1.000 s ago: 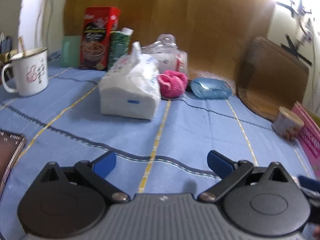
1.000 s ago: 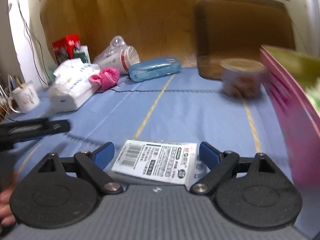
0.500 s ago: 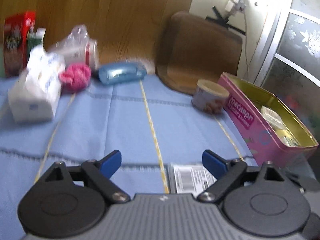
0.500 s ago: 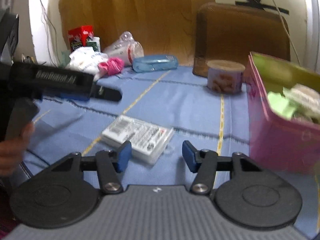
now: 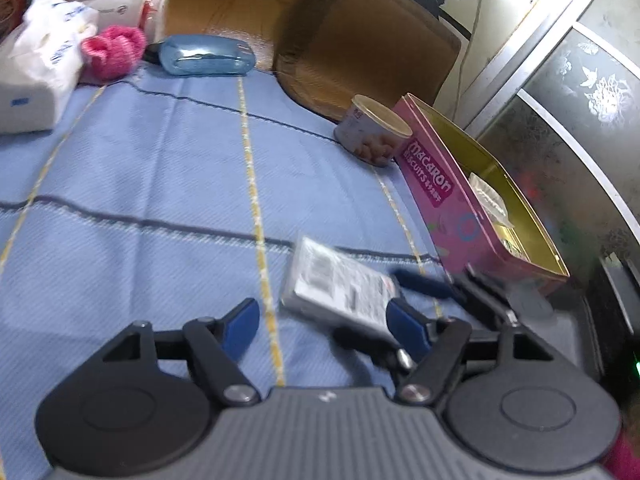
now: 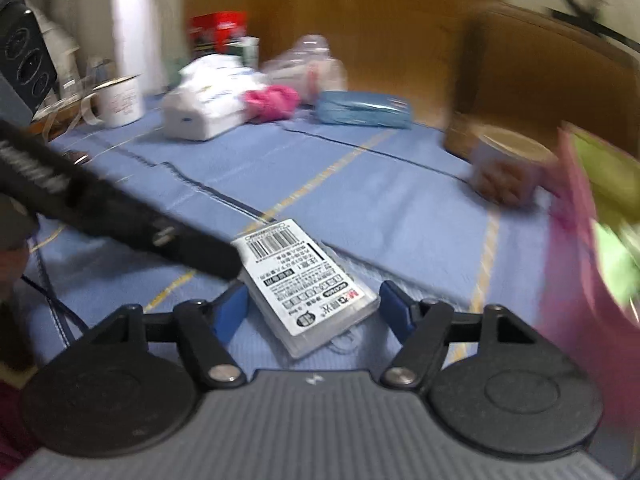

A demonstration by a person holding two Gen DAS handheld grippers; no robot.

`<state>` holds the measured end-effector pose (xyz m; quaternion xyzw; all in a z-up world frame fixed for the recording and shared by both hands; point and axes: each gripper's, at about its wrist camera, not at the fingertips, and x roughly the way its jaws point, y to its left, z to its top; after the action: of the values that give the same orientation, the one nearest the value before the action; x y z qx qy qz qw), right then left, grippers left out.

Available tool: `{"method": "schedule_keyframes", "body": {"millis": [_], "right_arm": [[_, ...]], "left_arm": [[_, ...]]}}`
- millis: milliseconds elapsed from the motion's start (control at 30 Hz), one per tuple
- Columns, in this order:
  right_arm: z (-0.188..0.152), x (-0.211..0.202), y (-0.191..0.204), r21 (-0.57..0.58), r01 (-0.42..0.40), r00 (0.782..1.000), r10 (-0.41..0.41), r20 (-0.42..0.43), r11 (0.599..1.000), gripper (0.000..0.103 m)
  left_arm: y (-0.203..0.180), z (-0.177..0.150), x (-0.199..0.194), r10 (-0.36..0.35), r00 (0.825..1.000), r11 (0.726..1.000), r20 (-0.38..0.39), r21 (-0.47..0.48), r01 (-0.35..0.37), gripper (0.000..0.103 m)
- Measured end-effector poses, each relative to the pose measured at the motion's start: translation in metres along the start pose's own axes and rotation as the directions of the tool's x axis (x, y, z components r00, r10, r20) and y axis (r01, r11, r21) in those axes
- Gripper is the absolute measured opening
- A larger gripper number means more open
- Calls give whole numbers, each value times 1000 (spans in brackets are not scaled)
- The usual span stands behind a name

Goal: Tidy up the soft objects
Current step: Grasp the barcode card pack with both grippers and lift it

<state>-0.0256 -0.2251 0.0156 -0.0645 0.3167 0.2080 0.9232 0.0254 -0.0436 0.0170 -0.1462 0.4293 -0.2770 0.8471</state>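
Both grippers sit low and close together, the left gripper [image 5: 322,326] and the right gripper [image 6: 312,310] each with jaws spread wide.

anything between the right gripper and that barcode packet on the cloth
Nothing visible. The packet lies flat on the blue cloth, already between the open fingers of the right gripper. The left gripper sits beside it, its finger near the packet's far corner.

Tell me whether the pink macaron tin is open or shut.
Open. The pink macaron tin has no lid on it; its gold inside shows from above, with small packets lying in it.
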Motion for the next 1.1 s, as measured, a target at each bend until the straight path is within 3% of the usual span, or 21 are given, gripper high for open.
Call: {"method": "schedule_keyframes", "body": {"millis": [100, 200, 333, 433, 500, 600, 667, 767, 900, 1000, 1100], "right_arm": [[-18, -19, 22, 80, 16, 1000, -18, 26, 997, 75], [-29, -31, 41, 32, 15, 998, -17, 59, 999, 86], [-30, -31, 43, -28, 57, 994, -54, 96, 998, 87], [-28, -22, 37, -31, 21, 998, -19, 65, 999, 79], [-29, -22, 39, -27, -4, 996, 6, 89, 1000, 59], [-29, -21, 45, -1, -18, 994, 18, 110, 1000, 59], [-29, -21, 44, 26, -1, 993, -2, 119, 1000, 58], [-26, -29, 36, 82, 13, 988, -25, 150, 997, 58], [-15, -55, 24, 101, 97, 960, -120, 253, 990, 58], [-6, -73, 9, 117, 191, 920, -219, 324, 975, 58], [-4, -82, -15, 163, 284, 885, -323, 334, 945, 58]], "left_arm": [[-8, 5, 9, 20, 1000, 999, 12, 32, -20, 72], [-10, 8, 9, 24, 1000, 999, 8, 29, -24, 72], [-4, 7, -6, 17, 1000, 999, 8, 32, -17, 72], [1, 1, -16, -14, 1000, 1000, -22, 7, 14, 72], [-1, -5, -15, -44, 998, 999, -48, -9, 43, 73], [-12, -12, -7, -35, 998, 999, -48, 23, 37, 72], [-20, -10, -3, -12, 999, 999, -48, 46, 14, 62], [-29, 0, -6, -58, 998, 998, -40, 33, 59, 61], [-66, 25, -11, -108, 994, 986, 7, 131, 107, 61], [-104, 43, -4, -149, 989, 965, 25, 223, 140, 61], [-139, 57, 16, -220, 975, 934, 0, 289, 211, 61]]}}
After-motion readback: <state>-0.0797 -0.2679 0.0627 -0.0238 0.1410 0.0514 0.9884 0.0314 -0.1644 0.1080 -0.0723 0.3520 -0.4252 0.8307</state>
